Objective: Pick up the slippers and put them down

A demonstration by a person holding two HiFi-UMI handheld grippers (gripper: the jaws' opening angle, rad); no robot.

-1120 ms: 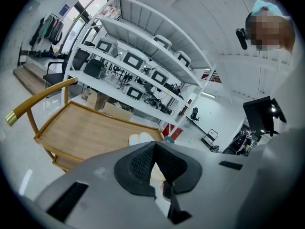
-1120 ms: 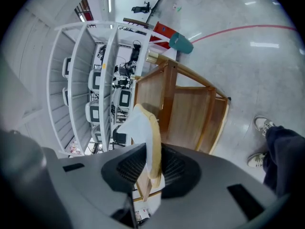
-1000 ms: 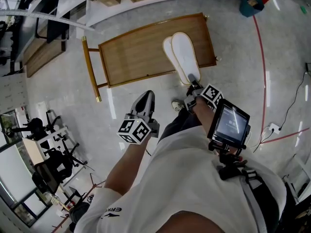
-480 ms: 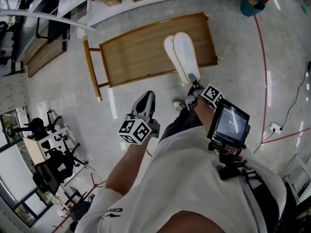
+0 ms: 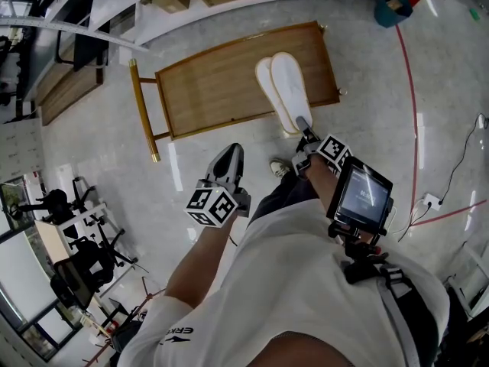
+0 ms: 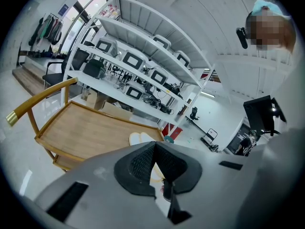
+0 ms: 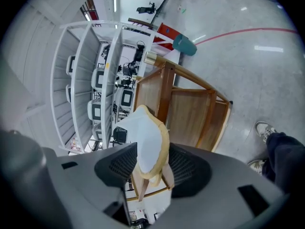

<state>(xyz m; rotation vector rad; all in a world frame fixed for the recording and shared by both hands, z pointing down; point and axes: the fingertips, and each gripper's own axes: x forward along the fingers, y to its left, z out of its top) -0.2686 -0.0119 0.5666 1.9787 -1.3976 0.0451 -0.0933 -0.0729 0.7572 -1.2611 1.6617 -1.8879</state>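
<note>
- The slippers [image 5: 288, 89], a white pair with tan edges, are lying on the right part of the wooden trolley [image 5: 214, 90], one partly overlapping the other, with their near ends sticking out over the trolley's near edge
- The right gripper [image 5: 304, 127] is reaching to those near ends; in the right gripper view the slippers [image 7: 148, 140] are standing between its two dark pads
- The jaws of the right gripper [image 7: 150, 162] have just been opening, so the pads are flanking the pair loosely and are not pressing on it
- The left gripper [image 5: 231, 153] is hovering over the pale floor, well short of the trolley and apart from the slippers
- In the left gripper view its tips [image 6: 155, 146] are meeting, clenched on nothing, with the slippers [image 6: 140, 138] and trolley [image 6: 86, 132] showing beyond them
- The person's shoe [image 5: 280, 167] is standing on the floor between the two grippers
- A teal bin [image 5: 395, 8] is sitting on the floor beyond the trolley's right end
</note>
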